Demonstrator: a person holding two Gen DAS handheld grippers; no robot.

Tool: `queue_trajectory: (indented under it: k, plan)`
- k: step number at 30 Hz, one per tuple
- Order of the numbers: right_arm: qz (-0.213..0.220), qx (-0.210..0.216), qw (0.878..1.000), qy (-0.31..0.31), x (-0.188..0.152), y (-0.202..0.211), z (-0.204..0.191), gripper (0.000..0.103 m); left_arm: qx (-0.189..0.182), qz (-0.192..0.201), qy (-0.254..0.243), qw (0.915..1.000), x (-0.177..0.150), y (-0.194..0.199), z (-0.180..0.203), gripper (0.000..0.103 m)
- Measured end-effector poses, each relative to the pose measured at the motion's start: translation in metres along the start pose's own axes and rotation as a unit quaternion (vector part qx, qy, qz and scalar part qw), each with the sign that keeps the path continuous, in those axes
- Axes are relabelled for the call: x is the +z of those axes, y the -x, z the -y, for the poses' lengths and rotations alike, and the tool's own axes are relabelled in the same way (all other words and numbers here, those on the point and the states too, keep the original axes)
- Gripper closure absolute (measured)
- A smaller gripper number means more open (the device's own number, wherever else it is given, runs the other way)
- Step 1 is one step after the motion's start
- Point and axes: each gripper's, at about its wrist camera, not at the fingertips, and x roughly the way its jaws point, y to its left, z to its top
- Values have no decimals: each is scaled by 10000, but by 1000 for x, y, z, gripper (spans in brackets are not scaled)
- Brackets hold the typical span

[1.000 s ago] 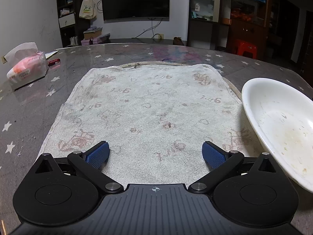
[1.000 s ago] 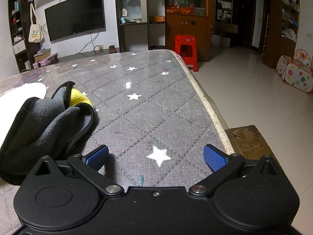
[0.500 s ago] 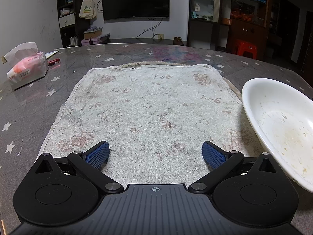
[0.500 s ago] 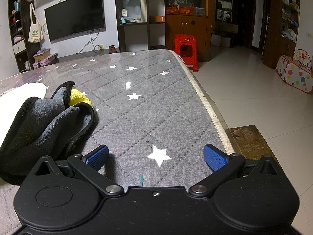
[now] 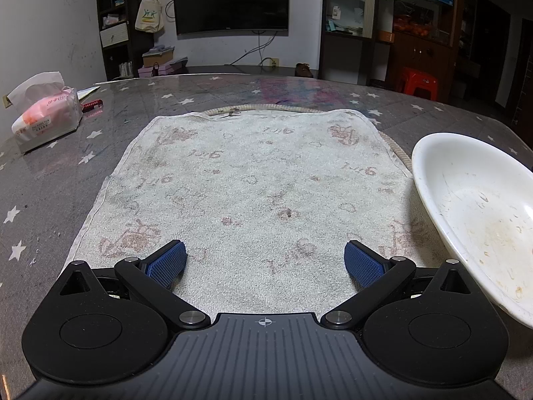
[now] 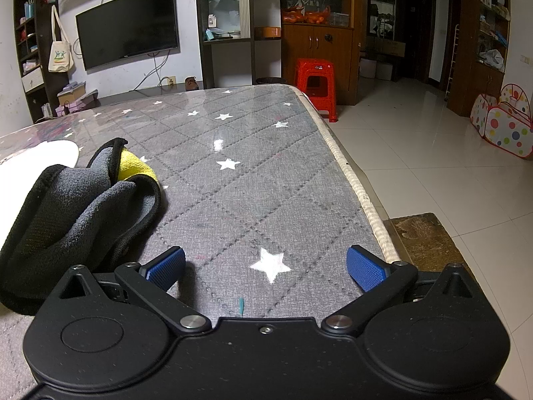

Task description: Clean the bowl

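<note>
Fingers [image 5: 168, 261] of both grippers spread, empty. Bowl [image 5: 479, 213] at 3 o'clock: rigid, greasy-slick, likely breakable; grip rim. Cloth [image 6: 76, 206] soft.

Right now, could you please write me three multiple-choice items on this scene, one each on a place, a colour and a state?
1. Where does the white bowl lie relative to the left gripper?
A. to its right
B. to its left
C. between its fingers

2. What colour shows inside the folded grey cloth?
A. red
B. yellow
C. green

3. How does the right gripper stand?
A. shut on the cloth
B. shut on nothing
C. open, holding nothing

Answers: 1 A, the bowl sits at the right edge of the towel; 2 B, a yellow layer peeks from the fold; 3 C, the blue pads stand wide apart over the bare table.
</note>
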Motion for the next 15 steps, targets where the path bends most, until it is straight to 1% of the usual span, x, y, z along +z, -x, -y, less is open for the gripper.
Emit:
queue_trajectory:
  k: [15]
  plan:
    - [0,-5,10000,3,0,1,-1,0,-1,0,1,10000,0,0,0,0]
